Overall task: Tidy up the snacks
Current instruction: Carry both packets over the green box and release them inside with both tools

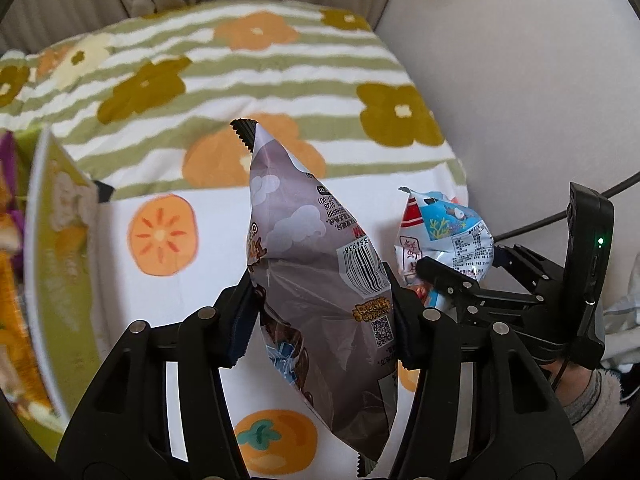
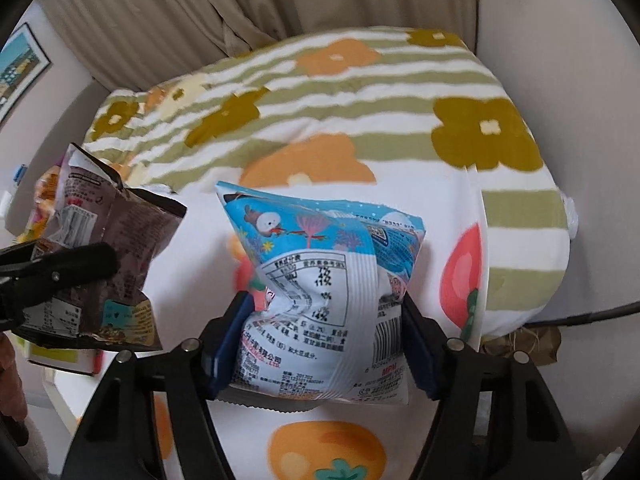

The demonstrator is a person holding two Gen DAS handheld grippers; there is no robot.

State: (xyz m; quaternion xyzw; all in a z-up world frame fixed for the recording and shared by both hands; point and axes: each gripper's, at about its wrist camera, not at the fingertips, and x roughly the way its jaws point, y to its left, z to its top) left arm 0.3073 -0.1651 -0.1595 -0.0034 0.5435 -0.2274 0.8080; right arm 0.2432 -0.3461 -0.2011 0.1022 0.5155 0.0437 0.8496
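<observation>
A grey-brown snack bag (image 1: 312, 240) with a barcode stands upright between the fingers of my left gripper (image 1: 320, 316), which is shut on its lower half and holds it above the fruit-print cloth (image 1: 168, 320). To its right, my right gripper (image 1: 436, 280) squeezes a blue and white snack bag (image 1: 452, 224). In the right wrist view the right gripper (image 2: 328, 332) is shut on that blue and white bag (image 2: 320, 272), its pads denting both sides. The brown bag (image 2: 120, 240) hangs at the left there, held by a left finger (image 2: 76, 268).
A white bin (image 1: 36, 280) with a green box and colourful packets stands at the left. A striped flower-print blanket (image 1: 248, 76) lies behind, with curtains (image 2: 168, 20) beyond it. A black cable (image 2: 592, 314) runs at the right. A sleeve (image 1: 588, 404) shows under the right gripper.
</observation>
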